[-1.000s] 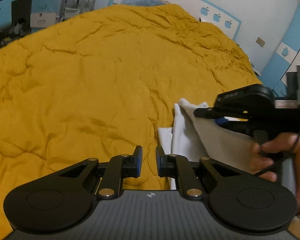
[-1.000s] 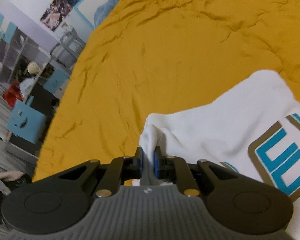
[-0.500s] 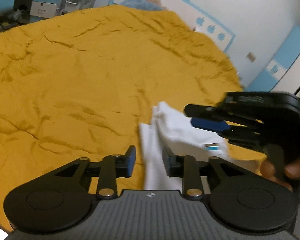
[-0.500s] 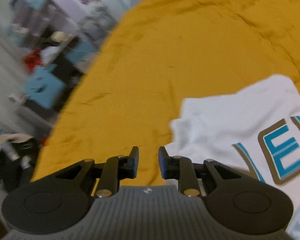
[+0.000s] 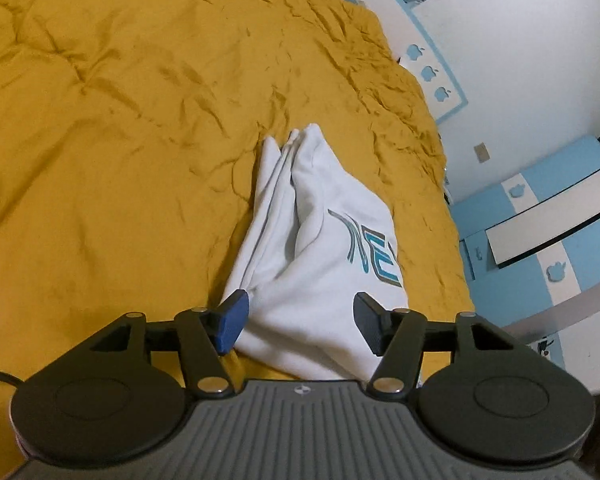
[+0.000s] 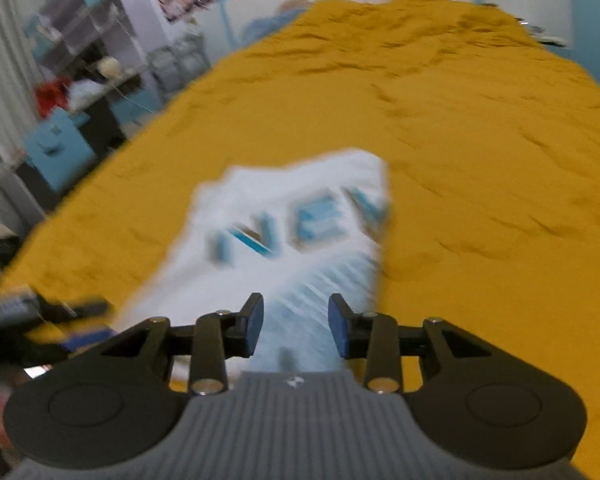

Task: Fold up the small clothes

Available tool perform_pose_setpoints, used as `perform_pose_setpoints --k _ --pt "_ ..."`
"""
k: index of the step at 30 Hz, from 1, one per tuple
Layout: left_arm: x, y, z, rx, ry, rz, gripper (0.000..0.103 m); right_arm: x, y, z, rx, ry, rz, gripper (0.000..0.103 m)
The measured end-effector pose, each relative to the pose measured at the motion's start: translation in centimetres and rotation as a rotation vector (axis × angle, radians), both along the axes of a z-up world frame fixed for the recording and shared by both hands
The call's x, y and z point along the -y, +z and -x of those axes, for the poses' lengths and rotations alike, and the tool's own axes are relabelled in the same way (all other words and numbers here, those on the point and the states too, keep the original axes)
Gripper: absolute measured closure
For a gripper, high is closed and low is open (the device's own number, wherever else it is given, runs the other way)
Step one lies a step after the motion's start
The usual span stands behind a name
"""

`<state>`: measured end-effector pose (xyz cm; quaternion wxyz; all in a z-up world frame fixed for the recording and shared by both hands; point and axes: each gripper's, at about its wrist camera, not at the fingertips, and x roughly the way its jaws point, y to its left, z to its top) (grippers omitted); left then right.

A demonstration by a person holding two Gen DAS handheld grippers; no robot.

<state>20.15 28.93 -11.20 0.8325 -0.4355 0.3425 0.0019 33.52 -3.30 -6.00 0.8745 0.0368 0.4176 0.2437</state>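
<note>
A small white garment (image 5: 316,240) with blue-and-brown letters lies folded lengthwise on the yellow quilt (image 5: 120,140). My left gripper (image 5: 300,324) is open and empty just above its near end. In the right wrist view the garment (image 6: 284,232) is blurred, with the letters facing up. My right gripper (image 6: 296,330) is open and empty over its near edge. The left gripper's tip (image 6: 40,312) shows at the left edge of the right wrist view.
The quilt covers the whole bed. A white wall with blue trim (image 5: 520,60) and blue-and-white cabinets (image 5: 540,220) stand to the right of the bed. Shelves and a cluttered desk (image 6: 80,80) stand to the left.
My right gripper let go of the garment's corner and opened. The folded garment now lies flat on the quilt. My left gripper opened wide, and both pulled back to the garment's near end.
</note>
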Motion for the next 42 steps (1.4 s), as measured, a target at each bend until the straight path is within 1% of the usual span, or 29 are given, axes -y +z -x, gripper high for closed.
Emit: perform_pose_setpoints --k 1,4,5,8,12,13,14,15,16,18,19,21,23,25,27,29,30,32,33,34,36,38,40,42 --pt "0.0 -0.1 -0.1 -0.01 0.0 0.002 0.032 0.7 -0.7 0.4 -0.003 0.0 0.013 0.066" --pt "0.3 -0.5 -0.6 -0.104 0.01 -0.016 0.032 2.5 -2.3 2.1 -0.002 0.007 0.048 0.062" --pt "0.3 -0.5 -0.6 -0.112 0.007 -0.013 0.032 2.8 -2.6 2.5 -0.002 0.01 0.058 0.061" --pt "0.6 -1.0 -0.7 -0.109 0.0 0.01 0.032 3.2 -3.3 3.5 0.005 0.026 0.078 0.059" --pt "0.2 -1.9 -2.0 -0.08 0.053 0.061 0.032 2.4 -4.0 4.3 0.033 0.065 0.112 0.059" --pt "0.1 -1.8 -2.7 -0.075 0.054 0.055 0.038 2.1 -4.0 4.6 0.041 0.069 0.119 0.059" --pt "0.3 -1.7 -3.1 -0.07 0.051 0.036 0.049 1.8 -4.0 4.7 0.048 0.072 0.129 0.059" --pt "0.6 -1.5 -3.4 -0.069 0.047 0.011 0.057 1.5 -4.0 4.7 0.049 0.074 0.139 0.059" --pt "0.8 -1.3 -3.8 -0.071 0.04 -0.025 0.075 1.0 -4.1 4.4 0.046 0.078 0.147 0.059" --pt "1.1 -0.6 -4.1 -0.054 0.032 -0.056 0.083 0.2 -4.4 3.9 0.046 0.079 0.162 0.058" --pt "1.2 0.0 -4.0 -0.03 0.028 -0.062 0.086 -0.1 -4.6 3.7 0.046 0.078 0.166 0.058" --pt "1.5 1.6 -3.5 0.033 0.023 -0.083 0.087 -0.7 -4.6 3.3 0.054 0.077 0.16 0.058" --pt "2.0 3.0 -3.2 0.055 0.017 -0.104 0.088 -1.3 -4.5 2.8 0.065 0.065 0.152 0.059" --pt "2.4 3.7 -3.3 0.053 0.009 -0.135 0.088 -2.1 -4.6 1.9 0.069 0.063 0.161 0.062" --pt "2.5 3.7 -3.3 0.047 0.012 -0.144 0.088 -2.9 -5.2 1.4 0.062 0.075 0.217 0.062" --pt "2.2 3.2 -3.0 0.032 0.028 -0.139 0.089 -2.7 -5.7 1.5 0.062 0.081 0.237 0.072" --pt "2.1 3.1 -3.1 0.025 0.034 -0.136 0.089 -2.2 -5.8 1.6 0.06 0.066 0.228 0.082" --pt "1.7 2.5 -2.5 0.012 0.039 -0.125 0.089 -0.4 -5.6 1.6 0.042 0.024 0.172 0.094" --pt "1.6 2.3 -2.3 0.006 0.041 -0.129 0.089 0.4 -5.2 1.7 0.039 0.013 0.138 0.103" --pt "1.7 2.2 -2.2 -0.002 0.046 -0.144 0.089 0.8 -4.7 1.8 0.044 0.018 0.117 0.103" --pt "1.7 1.9 -1.9 -0.025 0.056 -0.173 0.089 0.9 -3.5 2.4 0.074 0.045 0.107 0.103" --pt "1.5 1.2 -1.6 -0.056 0.06 -0.171 0.089 0.7 -3.0 2.9 0.077 0.073 0.106 0.103" --pt "1.6 0.2 -1.5 -0.096 0.05 -0.175 0.089 0.4 -3.6 3.0 0.061 0.082 0.127 0.103" --pt "2.2 -0.9 -1.7 -0.127 0.034 -0.216 0.089 0.4 -5.3 2.8 0.008 0.069 0.143 0.103"
